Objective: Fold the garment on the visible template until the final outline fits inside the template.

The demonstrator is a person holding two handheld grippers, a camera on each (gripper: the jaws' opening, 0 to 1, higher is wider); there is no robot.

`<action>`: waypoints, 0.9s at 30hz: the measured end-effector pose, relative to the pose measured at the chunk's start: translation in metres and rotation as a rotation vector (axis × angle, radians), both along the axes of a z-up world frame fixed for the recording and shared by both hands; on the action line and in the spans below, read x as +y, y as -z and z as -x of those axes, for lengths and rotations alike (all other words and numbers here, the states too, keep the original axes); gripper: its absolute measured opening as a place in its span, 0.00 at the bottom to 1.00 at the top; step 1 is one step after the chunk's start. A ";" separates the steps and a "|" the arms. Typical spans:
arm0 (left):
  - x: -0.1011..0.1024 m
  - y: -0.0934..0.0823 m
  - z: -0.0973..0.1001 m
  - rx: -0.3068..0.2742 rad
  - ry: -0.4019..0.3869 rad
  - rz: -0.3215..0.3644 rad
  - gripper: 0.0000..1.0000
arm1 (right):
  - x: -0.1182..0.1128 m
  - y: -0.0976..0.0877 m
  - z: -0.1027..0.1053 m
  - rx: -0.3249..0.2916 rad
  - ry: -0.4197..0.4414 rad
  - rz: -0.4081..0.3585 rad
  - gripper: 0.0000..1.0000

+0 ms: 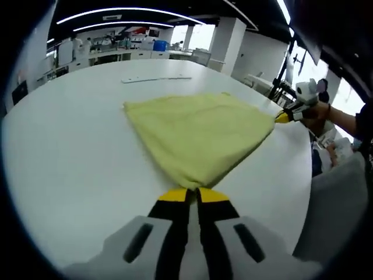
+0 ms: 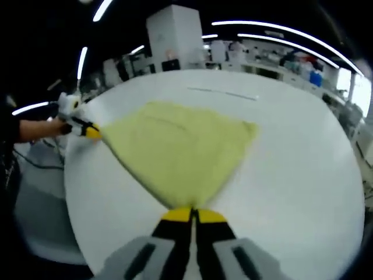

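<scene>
The pale yellow soft cloth garment (image 1: 195,137) lies spread on the round white table (image 1: 70,151), held at two corners. In the left gripper view the left gripper (image 1: 193,195) is clenched on the near corner of the garment, jaws pressed together at 6 o'clock; the cloth fans away from it toward 12 o'clock. At 3 o'clock in that view the right gripper (image 1: 284,116) pinches another corner, a person's hand behind it.

In the right gripper view the same holds in mirror: the right gripper (image 2: 192,214) is closed on the corner of the garment (image 2: 178,151) at 6 o'clock, and the left gripper (image 2: 88,130) grips its corner at 9 o'clock.

So the held edge runs straight between the two grippers — taut, by the look of it — and the free edge lies far from both, toward a thin pale strip (image 1: 156,79) on the table at 12 o'clock. Neither gripper is nearer to that far edge; the fold would likely carry both held corners over together. I cannot make out a template outline.
</scene>
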State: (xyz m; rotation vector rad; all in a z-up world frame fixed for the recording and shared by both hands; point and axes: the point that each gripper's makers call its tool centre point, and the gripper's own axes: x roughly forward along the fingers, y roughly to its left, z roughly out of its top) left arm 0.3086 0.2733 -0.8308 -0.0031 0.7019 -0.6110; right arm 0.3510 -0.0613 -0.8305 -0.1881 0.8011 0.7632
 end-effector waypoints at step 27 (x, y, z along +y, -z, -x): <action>-0.002 0.002 0.019 0.019 0.049 -0.063 0.00 | -0.015 0.000 0.018 0.012 -0.053 0.039 0.00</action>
